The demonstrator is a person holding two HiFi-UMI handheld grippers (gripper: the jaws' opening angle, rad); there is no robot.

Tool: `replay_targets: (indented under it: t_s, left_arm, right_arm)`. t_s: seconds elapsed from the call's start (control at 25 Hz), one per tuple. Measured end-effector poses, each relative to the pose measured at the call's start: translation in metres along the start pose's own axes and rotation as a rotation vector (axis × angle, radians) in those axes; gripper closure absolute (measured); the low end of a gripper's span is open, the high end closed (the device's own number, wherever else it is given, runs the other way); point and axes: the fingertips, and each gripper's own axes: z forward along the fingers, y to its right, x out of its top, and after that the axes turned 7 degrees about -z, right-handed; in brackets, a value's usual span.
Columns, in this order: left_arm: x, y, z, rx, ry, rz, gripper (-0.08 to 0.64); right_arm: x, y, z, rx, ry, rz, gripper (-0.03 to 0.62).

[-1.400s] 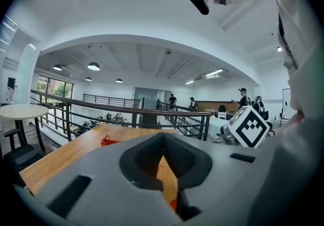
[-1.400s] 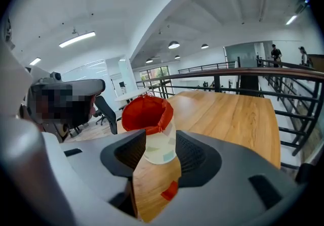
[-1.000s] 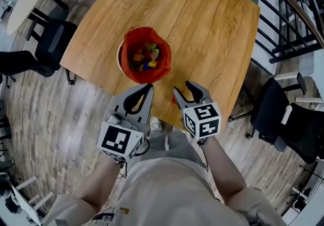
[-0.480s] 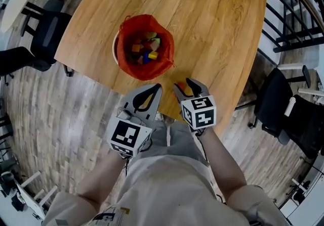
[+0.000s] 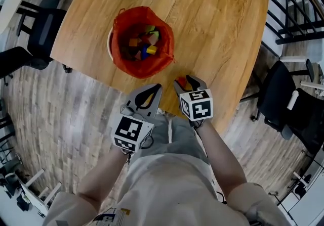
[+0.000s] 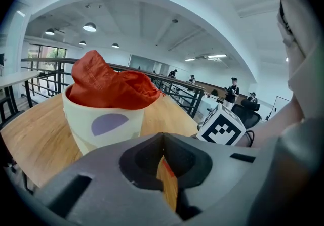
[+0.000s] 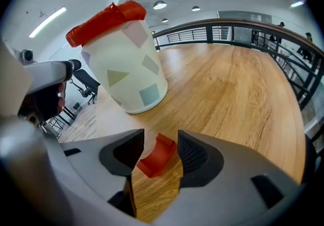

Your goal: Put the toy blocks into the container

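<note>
Wood table: R gripper jaws just opening, red block loose between; L gripper jaws closed together, empty

both forearms reach toward 12 o'clock, side by side. the left gripper has its jaws together, empty. the right gripper has jaws apart, just opening, flanking a red block without clamping it.

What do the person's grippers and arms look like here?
The left gripper and right gripper are grey moulded shells, each carrying a white cube with black square markers. The sleeves are cream. The right gripper's jaws have just been opening, a red block between them.
</note>
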Motion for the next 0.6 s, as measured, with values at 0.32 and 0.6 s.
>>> replay_targets:
  t_s: [0.32, 0.6]
  left_arm:
    - [-0.017, -0.011, 0.012, -0.006, -0.055, -0.005, 0.548]
    - [-0.026, -0.024, 0.011, 0.029, -0.066, -0.039, 0.548]
  right_arm:
    - [-0.012, -0.002, 0.016, -0.021, -0.065, -0.019, 0.399]
    - [-0.021, 0.001, 0.023, -0.052, -0.099, -0.018, 0.399]
